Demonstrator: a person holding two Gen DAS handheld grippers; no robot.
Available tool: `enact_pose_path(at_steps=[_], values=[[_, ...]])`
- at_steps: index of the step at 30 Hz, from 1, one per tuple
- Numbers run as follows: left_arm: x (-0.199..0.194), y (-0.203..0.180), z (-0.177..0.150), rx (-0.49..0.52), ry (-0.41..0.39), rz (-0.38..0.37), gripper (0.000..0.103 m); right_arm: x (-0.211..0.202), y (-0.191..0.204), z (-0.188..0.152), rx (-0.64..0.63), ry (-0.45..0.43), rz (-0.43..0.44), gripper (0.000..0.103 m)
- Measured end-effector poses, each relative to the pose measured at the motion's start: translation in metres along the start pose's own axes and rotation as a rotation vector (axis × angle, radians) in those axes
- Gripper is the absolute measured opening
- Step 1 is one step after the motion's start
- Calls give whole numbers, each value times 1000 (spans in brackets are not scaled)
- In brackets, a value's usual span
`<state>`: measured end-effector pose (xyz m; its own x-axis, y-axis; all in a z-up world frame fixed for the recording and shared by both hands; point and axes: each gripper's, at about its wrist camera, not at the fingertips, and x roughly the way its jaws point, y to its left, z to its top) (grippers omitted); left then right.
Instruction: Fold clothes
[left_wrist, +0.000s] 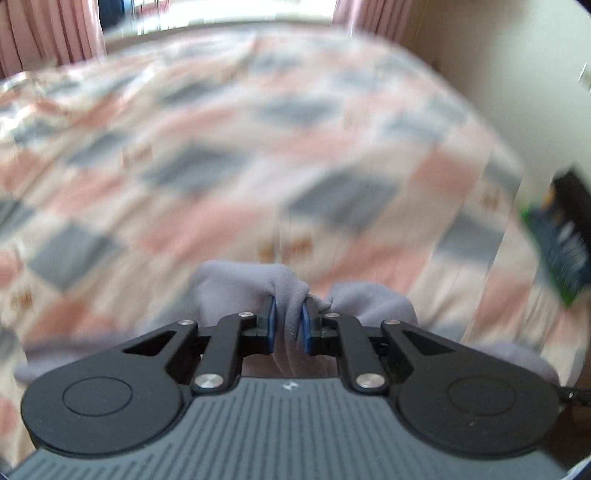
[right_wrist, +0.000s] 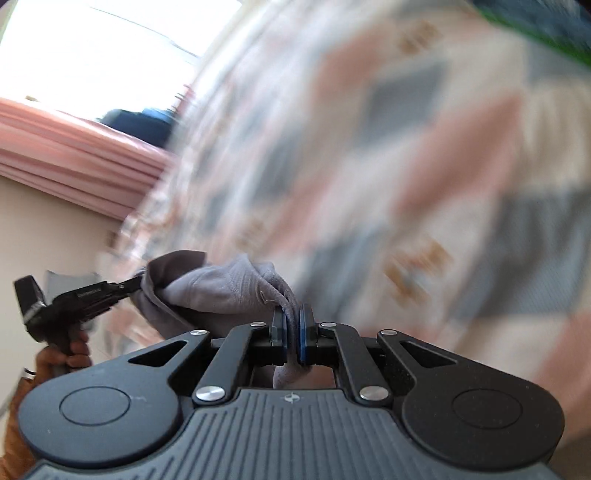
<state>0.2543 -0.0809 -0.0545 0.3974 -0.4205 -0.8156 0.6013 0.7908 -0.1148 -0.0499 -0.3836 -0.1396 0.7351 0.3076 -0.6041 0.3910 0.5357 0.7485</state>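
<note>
Bed: I see a blurred pink, grey and cream checked quilt (left_wrist: 258, 147) beneath both tools.
Garment: soft grey fabric garment (right_wrist: 221, 288), lifted between my grippers.
Left gripper (left_wrist: 289, 325): jaws clamped on it.
Right gripper (right_wrist: 292, 332): jaws likewise pinching it.

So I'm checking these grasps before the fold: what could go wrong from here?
1. The left gripper pinches only a thin bunched ridge of the grey garment, so it might slip out when pulled.
2. The right gripper also holds a narrow fold of that garment; with cloth bunched between both, the fold may come out uneven.
3. Both views are motion-blurred over the patterned bedspread, so placement could be imprecise.
</note>
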Motion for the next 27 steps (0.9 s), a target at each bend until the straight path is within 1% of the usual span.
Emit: enact_pose_path(at_steps=[1,3,4,5,6,7,8,10,12,13,15,17,18,21,24,26,27], values=[[-12,0,15,16,-41,-5,12,-3,11,7,-15,-20,8,6],[-21,2,38,34,-97,-32,15,-8,27,20,-33,-58,13,5],[-19,5,47,36,-105,-31,21,-11,30,25,-28,-73,1,5],[-13,8,54,34,-98,-19,29,-9,29,26,-20,-72,-16,5],[-3,12,58,31,-81,-1,30,-4,24,24,-10,-62,-38,5],[10,14,58,26,-52,17,27,0,19,23,1,-51,-59,6],[23,16,58,21,-22,35,27,5,15,22,11,-41,-81,6],[42,13,48,20,22,12,27,15,5,19,31,-20,-124,6],[52,-2,31,35,39,-32,32,24,-4,17,52,1,-167,6],[57,-14,24,54,56,-49,36,29,-8,15,63,10,-179,6],[67,-43,7,129,86,-67,38,35,-12,10,79,16,-175,6],[88,-71,1,172,132,-86,41,36,-16,8,89,18,-181,6],[98,-84,-2,192,155,-96,41,37,-18,7,94,18,-184,6],[132,-120,3,247,211,-96,42,39,-25,3,109,21,-193,6],[169,-154,14,289,259,-81,52,41,-32,0,125,23,-201,6],[196,-174,19,318,295,-53,62,42,-36,-2,135,25,-207,6],[211,-183,19,340,315,-27,62,43,-38,-3,140,26,-210,6]])
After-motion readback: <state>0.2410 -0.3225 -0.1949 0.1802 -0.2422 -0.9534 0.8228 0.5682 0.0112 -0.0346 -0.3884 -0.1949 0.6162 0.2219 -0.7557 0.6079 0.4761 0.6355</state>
